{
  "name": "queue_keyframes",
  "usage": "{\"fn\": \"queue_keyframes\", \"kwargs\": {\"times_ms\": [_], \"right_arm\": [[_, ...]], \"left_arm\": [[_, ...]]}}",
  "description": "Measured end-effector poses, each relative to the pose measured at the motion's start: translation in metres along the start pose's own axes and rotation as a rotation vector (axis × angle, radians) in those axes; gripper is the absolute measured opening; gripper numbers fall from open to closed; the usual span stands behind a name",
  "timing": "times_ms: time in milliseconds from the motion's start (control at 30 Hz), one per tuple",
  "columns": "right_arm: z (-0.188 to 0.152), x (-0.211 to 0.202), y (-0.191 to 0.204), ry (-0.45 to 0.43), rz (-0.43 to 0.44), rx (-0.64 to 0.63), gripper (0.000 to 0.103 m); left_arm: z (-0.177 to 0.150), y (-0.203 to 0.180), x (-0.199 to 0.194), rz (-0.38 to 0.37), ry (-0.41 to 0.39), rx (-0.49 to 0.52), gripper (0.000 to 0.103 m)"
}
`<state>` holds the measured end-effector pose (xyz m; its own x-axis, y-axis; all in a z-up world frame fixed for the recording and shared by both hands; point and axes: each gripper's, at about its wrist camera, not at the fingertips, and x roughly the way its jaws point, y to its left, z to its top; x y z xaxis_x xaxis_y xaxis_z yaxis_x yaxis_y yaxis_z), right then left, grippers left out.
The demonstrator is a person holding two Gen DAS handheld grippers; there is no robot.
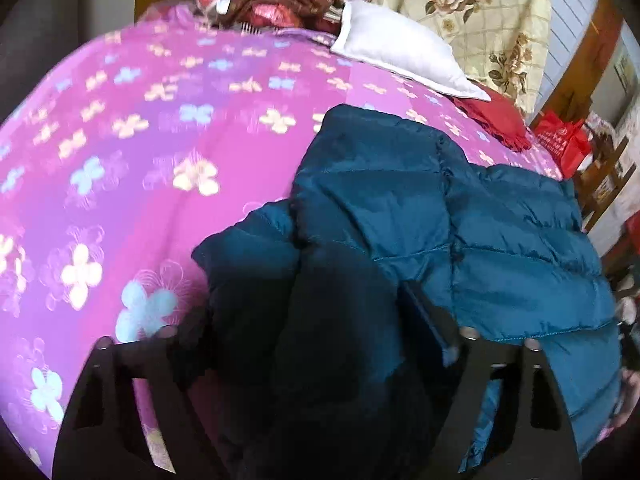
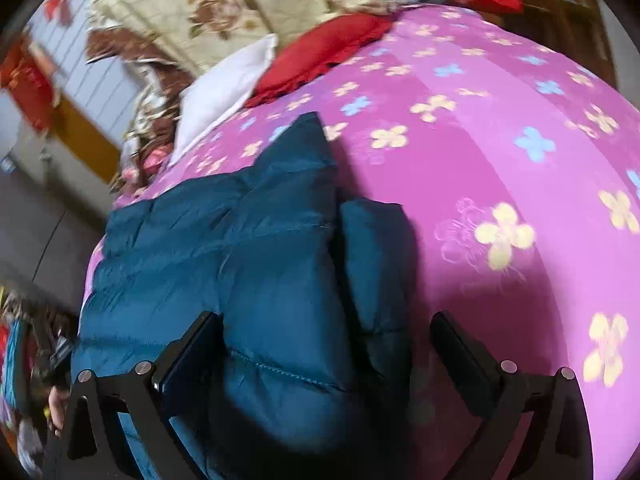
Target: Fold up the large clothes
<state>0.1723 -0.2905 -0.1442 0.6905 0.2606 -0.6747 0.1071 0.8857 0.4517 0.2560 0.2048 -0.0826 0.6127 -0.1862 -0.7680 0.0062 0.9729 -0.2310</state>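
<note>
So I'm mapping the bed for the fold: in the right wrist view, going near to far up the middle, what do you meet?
Right gripper → teal puffer jacket → pink flowered bedspread → red cushion → cream rose-print quilt.

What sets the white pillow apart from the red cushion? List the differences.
The white pillow is plain white; the red cushion is deep red. The white pillow has a smooth edge; the red cushion's edge is frilled. Both lie side by side on the pink flowered bedcover.
</note>
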Motion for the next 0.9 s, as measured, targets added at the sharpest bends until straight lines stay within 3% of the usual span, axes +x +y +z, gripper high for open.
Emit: {"fn": "queue_keyframes", "kwargs": {"times_ms": [33, 133, 267, 300, 333, 467, 500, 567, 633, 733, 900], "right_arm": [[0.0, 0.002, 0.0, 0.013, 0.047, -0.015, 0.103], [0.006, 0.01, 0.003, 0.073, 0.182, -0.067, 0.103], [0.01, 0.018, -0.004, 0.113, 0.362, -0.087, 0.103], [0.012, 0.018, -0.008, 0.107, 0.379, -0.09, 0.094], [0.012, 0.019, -0.012, 0.109, 0.375, -0.102, 0.081], [0.011, 0.019, -0.014, 0.104, 0.382, -0.123, 0.067], [0.01, 0.019, -0.011, 0.105, 0.382, -0.127, 0.061], [0.01, 0.014, -0.005, 0.087, 0.356, -0.161, 0.049], [0.013, 0.002, 0.011, 0.071, 0.28, -0.229, 0.035], [0.017, -0.02, 0.033, 0.055, 0.19, -0.321, 0.027], [0.03, -0.076, 0.058, -0.005, 0.147, -0.401, 0.024]], "left_arm": [[-0.001, -0.001, 0.001, 0.009, -0.01, 0.011, 0.069], [-0.004, -0.006, 0.001, 0.049, -0.036, 0.045, 0.064], [-0.004, -0.004, 0.007, 0.069, -0.023, 0.044, 0.072], [-0.004, -0.002, 0.008, 0.063, -0.017, 0.035, 0.075], [-0.003, 0.0, 0.01, 0.059, -0.008, 0.023, 0.079], [-0.001, 0.009, 0.015, 0.018, 0.02, -0.031, 0.081], [-0.001, 0.008, 0.015, 0.019, 0.018, -0.034, 0.076], [0.001, 0.001, 0.008, 0.032, 0.005, -0.006, 0.056], [0.002, -0.006, -0.003, 0.046, -0.01, -0.002, 0.025], [0.005, -0.018, -0.03, 0.075, -0.055, -0.011, 0.015], [0.014, -0.045, -0.077, 0.056, -0.106, -0.009, 0.014]]}}
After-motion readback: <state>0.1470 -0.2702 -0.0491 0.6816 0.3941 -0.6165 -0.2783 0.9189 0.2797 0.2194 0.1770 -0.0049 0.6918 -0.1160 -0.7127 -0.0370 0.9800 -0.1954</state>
